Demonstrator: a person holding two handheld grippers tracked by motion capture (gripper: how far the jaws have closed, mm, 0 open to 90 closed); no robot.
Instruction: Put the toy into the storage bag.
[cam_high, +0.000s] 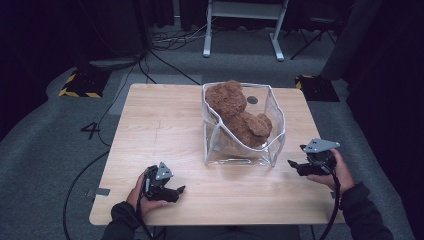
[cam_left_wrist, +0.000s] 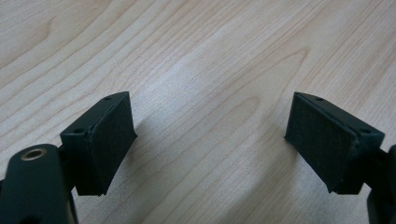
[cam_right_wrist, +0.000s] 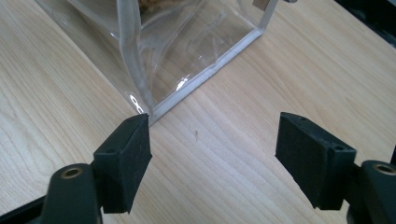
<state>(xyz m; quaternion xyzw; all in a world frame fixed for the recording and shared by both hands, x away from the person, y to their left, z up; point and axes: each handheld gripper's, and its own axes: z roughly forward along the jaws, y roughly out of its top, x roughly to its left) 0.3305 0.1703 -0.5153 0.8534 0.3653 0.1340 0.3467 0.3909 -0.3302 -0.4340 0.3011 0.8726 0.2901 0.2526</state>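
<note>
A brown teddy bear (cam_high: 239, 114) sits inside a clear plastic bag (cam_high: 276, 141) that stands open-topped on the wooden table (cam_high: 165, 130). My left gripper (cam_high: 181, 190) rests near the table's front edge, left of the bag, open with bare wood between its pads (cam_left_wrist: 112, 140). My right gripper (cam_high: 292, 163) hovers just right of the bag's near right corner, jaws apart and empty. In the right gripper view the bag's lower corner (cam_right_wrist: 154, 109) lies just beyond the left pad (cam_right_wrist: 133, 158), not between the jaws.
The table's front edge runs close under both hands. Beyond the table lie grey carpet, black cables (cam_high: 165, 62), a white desk frame (cam_high: 245, 25) and yellow-black striped floor plates (cam_high: 80, 82).
</note>
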